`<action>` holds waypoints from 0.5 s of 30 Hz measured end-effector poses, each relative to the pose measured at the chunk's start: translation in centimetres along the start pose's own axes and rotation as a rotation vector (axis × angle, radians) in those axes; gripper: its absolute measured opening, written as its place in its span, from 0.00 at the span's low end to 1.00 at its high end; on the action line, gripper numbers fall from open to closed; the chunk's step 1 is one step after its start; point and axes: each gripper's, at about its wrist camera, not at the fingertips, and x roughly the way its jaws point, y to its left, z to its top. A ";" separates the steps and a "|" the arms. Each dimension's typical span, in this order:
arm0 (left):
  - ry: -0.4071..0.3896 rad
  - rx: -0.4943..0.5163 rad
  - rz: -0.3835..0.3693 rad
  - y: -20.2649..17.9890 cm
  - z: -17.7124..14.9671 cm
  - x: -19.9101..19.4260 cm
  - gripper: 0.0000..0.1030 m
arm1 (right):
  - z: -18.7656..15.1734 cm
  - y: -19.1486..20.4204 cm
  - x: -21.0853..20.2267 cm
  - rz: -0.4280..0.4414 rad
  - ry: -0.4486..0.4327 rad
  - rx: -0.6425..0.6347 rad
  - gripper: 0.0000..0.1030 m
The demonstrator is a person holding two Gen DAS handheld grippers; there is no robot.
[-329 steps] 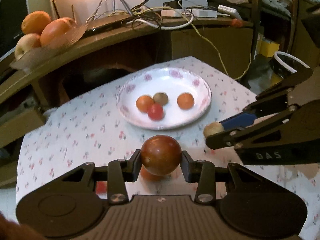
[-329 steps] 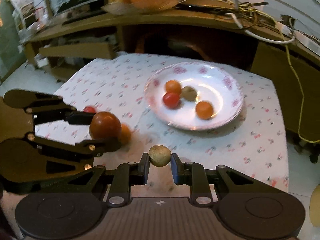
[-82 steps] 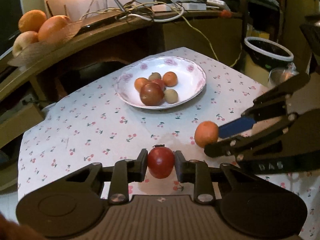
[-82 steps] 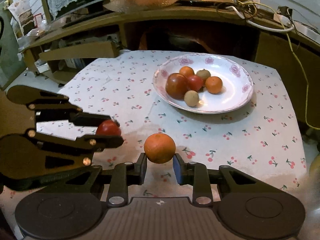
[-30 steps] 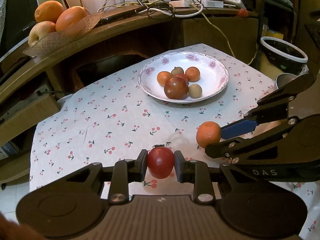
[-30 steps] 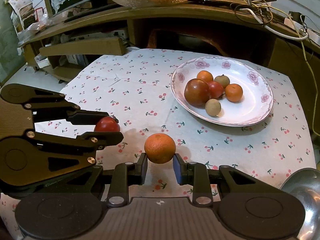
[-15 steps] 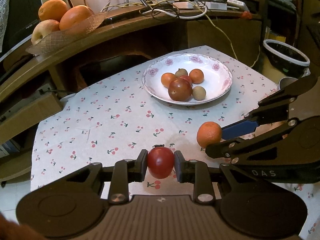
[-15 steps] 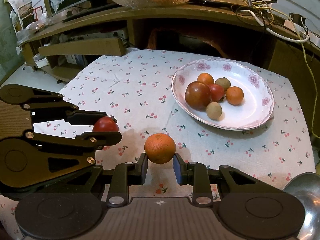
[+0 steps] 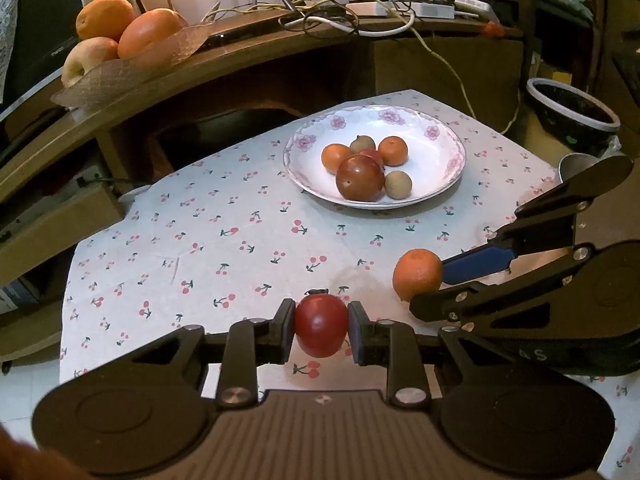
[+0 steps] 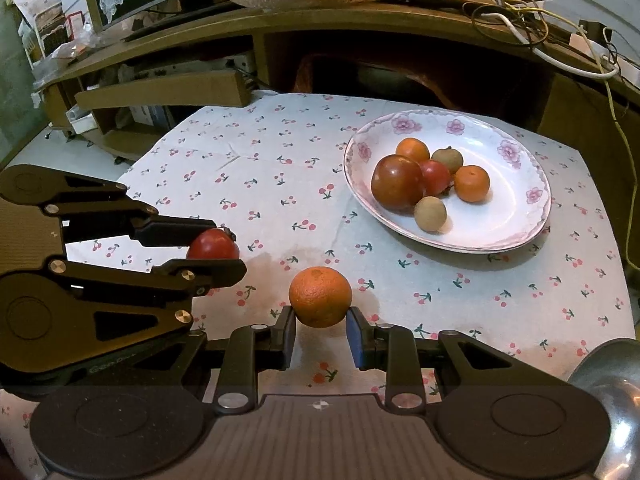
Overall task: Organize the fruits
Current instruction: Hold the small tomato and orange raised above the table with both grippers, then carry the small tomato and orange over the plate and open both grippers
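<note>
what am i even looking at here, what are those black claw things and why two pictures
Those black claws are handheld tongs, one in each of a person's hands, and each carries a camera looking out along its two fingers. So the two pictures show one moment from two sides.

In the left camera's picture, the left tongs are closed on a red tomato; the other tool reaches in from the right. In the right camera's picture, the right tongs grip an orange.

Below is a table with a cherry-print cloth. On it stands a flowered plate holding six small fruits. A basket of bigger fruit sits on the shelf behind.
</note>
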 end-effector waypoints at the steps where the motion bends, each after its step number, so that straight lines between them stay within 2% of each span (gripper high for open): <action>1: -0.002 0.000 0.003 0.0 0.0 0.0 0.31 | 0.0 0.0 0.0 0.001 -0.001 -0.001 0.29; 15: -0.027 -0.008 0.005 0.0 1.2 -0.2 0.31 | 0.6 -0.4 -0.6 -0.004 -0.025 0.019 0.29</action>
